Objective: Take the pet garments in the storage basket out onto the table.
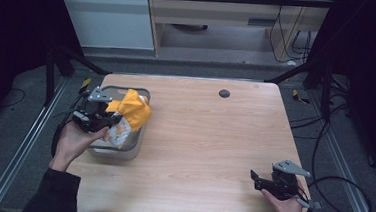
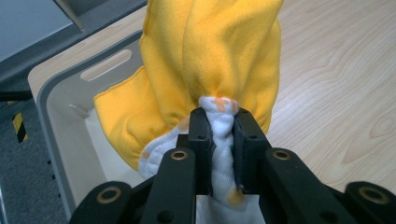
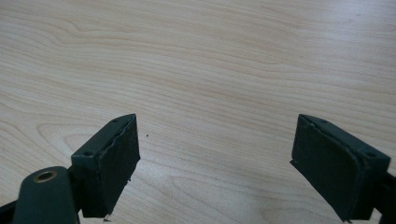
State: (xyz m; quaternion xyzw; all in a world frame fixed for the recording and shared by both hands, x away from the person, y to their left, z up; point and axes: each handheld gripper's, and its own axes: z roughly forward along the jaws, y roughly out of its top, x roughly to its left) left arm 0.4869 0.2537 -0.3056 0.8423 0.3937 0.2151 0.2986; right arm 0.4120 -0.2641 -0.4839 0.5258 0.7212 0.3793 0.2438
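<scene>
Near the tabletop's [image 1: 209, 137] left edge stands a grey bin [image 1: 139, 93], and over it the left claw [image 1: 106, 118] is clenched on a yellow cloth [image 1: 134, 108] with a white, orange-spotted lining. From the left gripper view the jaws pinch a gathered fold of the white lining [image 2: 223, 140], while the yellow cloth [image 2: 210, 60] bunches beyond the tips and hangs partly over the bin's rim [image 2: 51, 93]. Whether the cloth is going into the bin or coming out of it cannot be told from this moment alone.

At the tabletop's near right corner the right claw [image 1: 257, 181] rests released, its jaws spread wide over bare wood in the right gripper view [image 3: 215, 163].

To do this step well, I judge the pinch should stay firm on the fold, since the grip holds little fabric and the bulk hangs free. Moving the cloth slowly and keeping it centred over the bin's opening should stop the loose part snagging on the rim or dragging the light bin sideways.
</scene>
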